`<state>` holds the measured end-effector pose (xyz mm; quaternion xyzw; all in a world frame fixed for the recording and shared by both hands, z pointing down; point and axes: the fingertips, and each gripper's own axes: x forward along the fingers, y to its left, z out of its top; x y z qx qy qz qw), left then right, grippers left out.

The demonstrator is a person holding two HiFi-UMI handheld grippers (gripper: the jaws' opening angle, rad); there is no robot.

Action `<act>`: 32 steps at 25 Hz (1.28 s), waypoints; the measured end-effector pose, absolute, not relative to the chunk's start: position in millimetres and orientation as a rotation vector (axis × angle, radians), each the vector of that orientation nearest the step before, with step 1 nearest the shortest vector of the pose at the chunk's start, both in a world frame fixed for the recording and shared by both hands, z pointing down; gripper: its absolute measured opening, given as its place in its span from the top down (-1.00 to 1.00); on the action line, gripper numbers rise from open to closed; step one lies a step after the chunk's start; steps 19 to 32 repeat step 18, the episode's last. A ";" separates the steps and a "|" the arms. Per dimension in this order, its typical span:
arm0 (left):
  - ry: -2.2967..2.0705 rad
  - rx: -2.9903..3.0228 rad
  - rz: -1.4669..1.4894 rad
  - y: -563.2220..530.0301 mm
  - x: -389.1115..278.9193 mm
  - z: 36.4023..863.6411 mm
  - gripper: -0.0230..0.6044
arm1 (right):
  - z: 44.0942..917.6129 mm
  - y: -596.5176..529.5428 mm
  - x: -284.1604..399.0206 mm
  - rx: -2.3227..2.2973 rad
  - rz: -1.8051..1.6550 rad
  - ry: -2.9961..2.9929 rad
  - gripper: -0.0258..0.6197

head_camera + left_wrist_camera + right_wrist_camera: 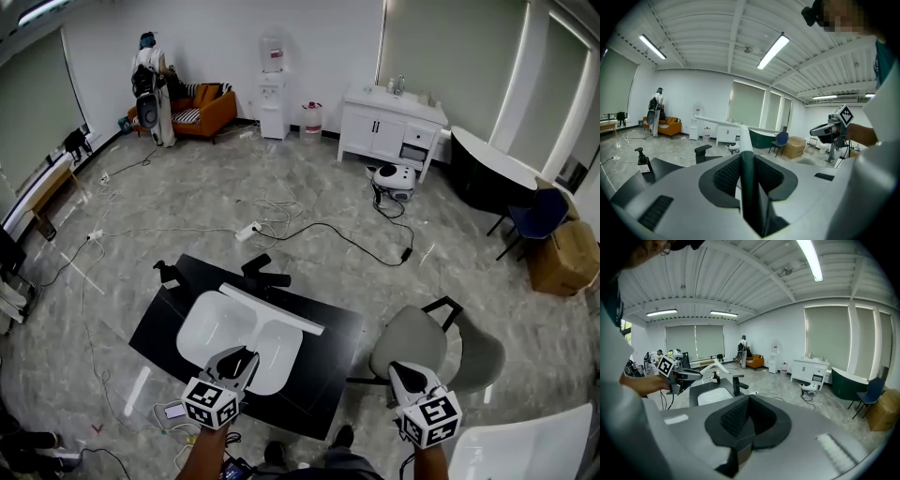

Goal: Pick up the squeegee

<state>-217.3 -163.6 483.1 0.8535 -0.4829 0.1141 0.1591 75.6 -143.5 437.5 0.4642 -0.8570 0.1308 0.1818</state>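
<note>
The squeegee (272, 309) has a long white blade that hangs over the white sink basin (211, 328), which is set in a black table (328, 366). Its dark handle (749, 187) runs down between the jaws of my left gripper (236, 361), which is shut on it. In the left gripper view the white neck and blade (723, 123) rise ahead of that gripper (746, 164). My right gripper (405, 377) is off to the right, beside the table and over a grey chair. Its jaws (746, 420) are shut with nothing between them. From there the squeegee (711, 365) shows at the left.
A black faucet (265, 274) and a small dark dispenser (169, 275) stand at the table's far edge. The grey chair (427, 342) sits right of the table, with a white surface (534, 450) at the bottom right. Cables trail across the floor beyond.
</note>
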 end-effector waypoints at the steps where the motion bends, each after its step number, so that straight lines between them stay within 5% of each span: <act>1: -1.378 2.439 0.330 -164.5 -218.2 484.1 0.62 | 438.4 -144.7 74.7 1.311 0.374 -2.418 0.90; 32: -1.206 2.415 0.413 -156.6 -174.0 532.2 0.62 | 457.3 -152.0 85.9 1.295 0.438 -2.414 0.90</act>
